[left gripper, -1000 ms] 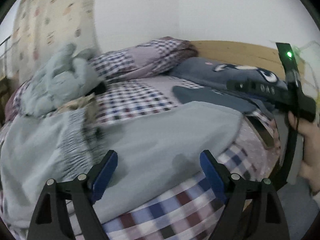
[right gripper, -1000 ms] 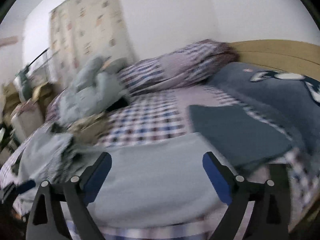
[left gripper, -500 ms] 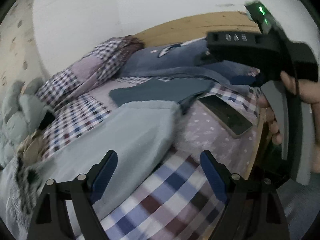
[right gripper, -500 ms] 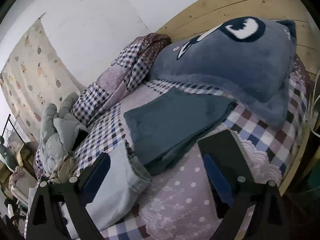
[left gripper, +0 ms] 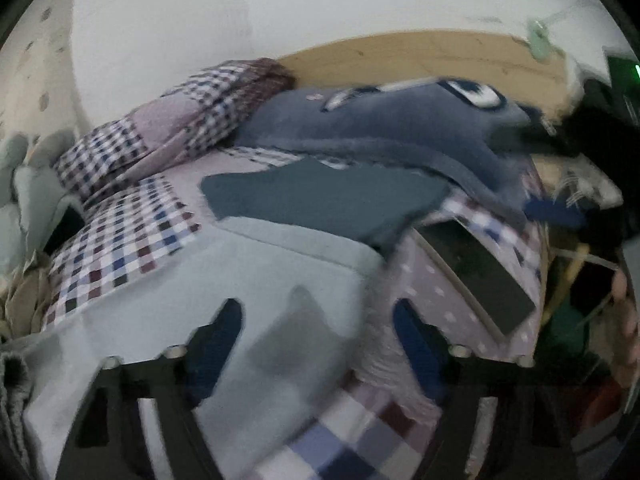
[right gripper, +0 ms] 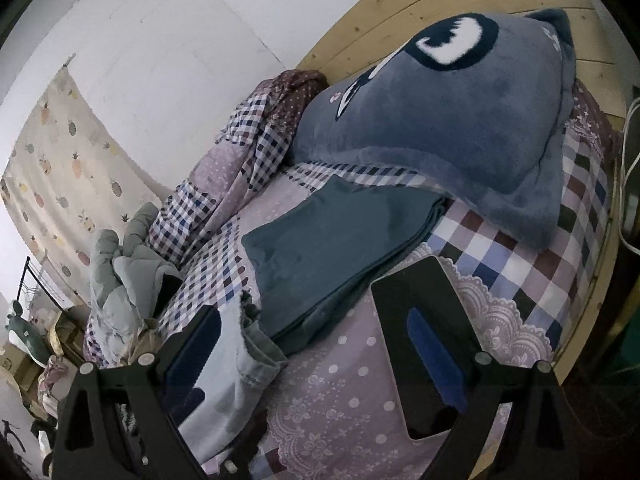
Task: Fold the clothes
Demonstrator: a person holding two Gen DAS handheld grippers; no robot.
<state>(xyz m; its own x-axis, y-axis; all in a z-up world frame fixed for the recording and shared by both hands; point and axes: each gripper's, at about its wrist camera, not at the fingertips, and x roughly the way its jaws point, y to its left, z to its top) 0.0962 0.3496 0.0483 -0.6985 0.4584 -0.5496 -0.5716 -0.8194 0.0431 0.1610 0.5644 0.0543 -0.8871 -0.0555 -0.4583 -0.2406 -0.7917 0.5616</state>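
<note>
While its jaws close, left hand-held gripper (left gripper: 318, 332) straddles pale garment (left gripper: 240, 292).

Home bedroom: quilt-covered bed (right gripper: 520, 264), wooden headboard (right gripper: 440, 8), pillow (right gripper: 460, 120)

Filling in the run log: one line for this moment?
stage: reaching | left gripper: closing over pale garment, no grip | right gripper: open, empty | teal garment: folded

Bed (right gripper: 500, 272), patchwork checked cover; wooden headboard (right gripper: 460, 4) behind. White wall (right gripper: 168, 52), pineapple-print curtain (right gripper: 52, 168) at left. Light dim.
</note>
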